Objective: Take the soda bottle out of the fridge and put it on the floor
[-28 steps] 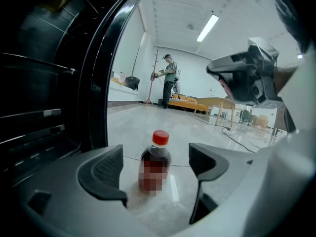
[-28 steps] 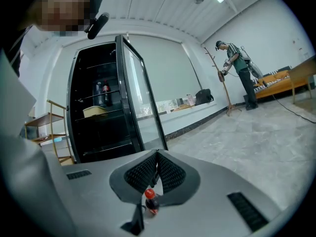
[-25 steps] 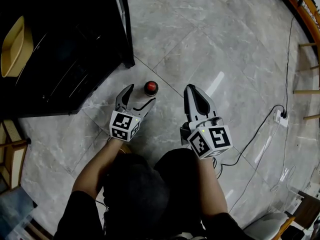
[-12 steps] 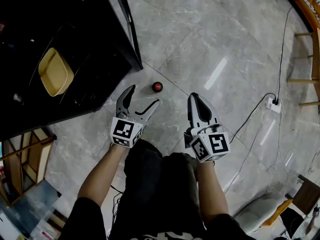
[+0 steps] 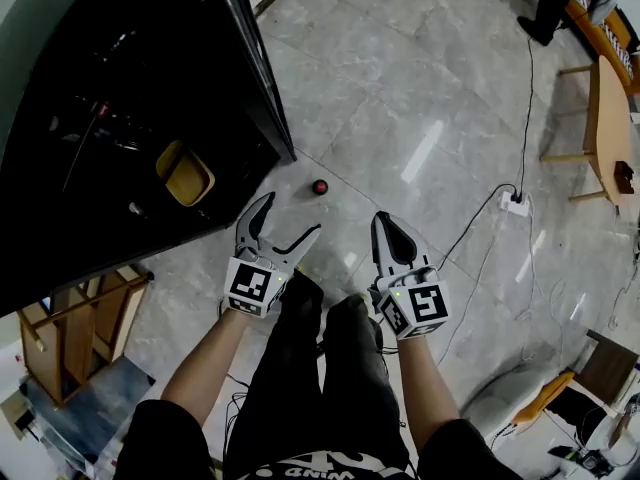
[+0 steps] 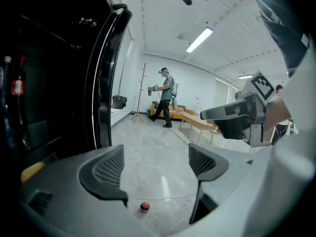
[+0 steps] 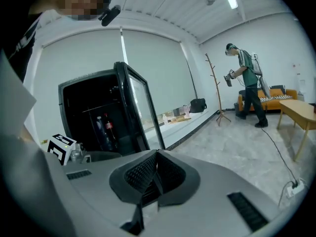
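Note:
Seen from above, the soda bottle (image 5: pixel 319 187) stands on the grey floor with its red cap up, just off the open door's corner of the black fridge (image 5: pixel 120 98). My left gripper (image 5: pixel 290 216) is open and empty, held high above the floor, nearer me than the bottle. In the left gripper view the red cap (image 6: pixel 144 207) shows far below, between the spread fingers (image 6: pixel 106 174). My right gripper (image 5: pixel 384 220) is shut with nothing in it; its pads (image 7: pixel 157 174) meet. More bottles (image 7: pixel 107 127) stand inside the fridge.
The fridge door (image 5: pixel 250 58) stands open at the left. A yellow tub (image 5: pixel 185 173) sits inside. A power strip with a cable (image 5: pixel 515 201) lies on the floor to the right, by a wooden table (image 5: pixel 605 118). A person (image 7: pixel 249 85) walks at the far wall.
The view has risen well above the floor, so the bottle looks smaller and farther away. Both grippers have lifted away from it; the left stays open, the right shut.

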A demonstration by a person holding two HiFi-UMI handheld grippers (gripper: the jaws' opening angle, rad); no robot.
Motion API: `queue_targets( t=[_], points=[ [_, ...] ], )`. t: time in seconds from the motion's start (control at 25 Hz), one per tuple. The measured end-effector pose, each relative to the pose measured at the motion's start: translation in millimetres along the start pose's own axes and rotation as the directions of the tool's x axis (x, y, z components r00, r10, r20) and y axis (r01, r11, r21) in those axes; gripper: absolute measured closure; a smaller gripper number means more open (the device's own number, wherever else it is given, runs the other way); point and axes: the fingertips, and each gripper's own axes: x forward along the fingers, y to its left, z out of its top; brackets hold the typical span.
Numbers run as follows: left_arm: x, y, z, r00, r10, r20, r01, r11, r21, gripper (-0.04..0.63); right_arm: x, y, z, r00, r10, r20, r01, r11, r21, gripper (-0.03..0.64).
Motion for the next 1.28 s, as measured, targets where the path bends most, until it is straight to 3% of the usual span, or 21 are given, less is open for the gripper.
queue_targets(
  t=[0.2,0.28,0.52,0.6,0.64,0.76,1.04,1.28],
  points=[
    [-36,-9,58,1.0,0.014,0.01,-0.013,0.999,-0.043,0.192,-22,26,45,1.0,0.007,-0.013,-0.007,0.999,-0.031,0.594],
    [-43,-13,77,0.999,0.022,0.026,-0.021,0.998,-0.054,0.23,-28,27,61,1.0,0.005,-0.008,-0.005,0.999,-0.038,0.594],
    [-69,-37,125,0.997,0.064,0.047,-0.061,0.997,-0.055,0.449,-71,27,105,1.0,-0.007,0.012,0.007,0.998,-0.056,0.594],
    [-75,-45,137,0.997,0.071,0.031,-0.069,0.996,-0.064,0.575,-85,26,114,1.0,-0.009,0.009,0.009,0.999,-0.053,0.594],
    [-77,-50,142,0.998,0.065,0.019,-0.063,0.995,-0.076,0.589,-90,26,117,1.0,-0.01,0.007,0.01,0.999,-0.054,0.594],
    [-79,-60,157,0.999,0.043,0.005,-0.042,0.993,-0.107,0.589,-100,23,125,1.0,-0.014,0.007,0.014,0.998,-0.059,0.594],
    [-103,-75,202,0.998,0.038,0.053,-0.033,0.995,-0.096,0.589,-126,22,154,0.999,-0.004,0.033,0.006,0.999,-0.047,0.594],
    [-140,-81,236,0.991,0.082,0.104,-0.074,0.994,-0.085,0.589,-151,23,188,0.997,0.01,0.075,-0.004,0.997,-0.083,0.594]
  ],
)
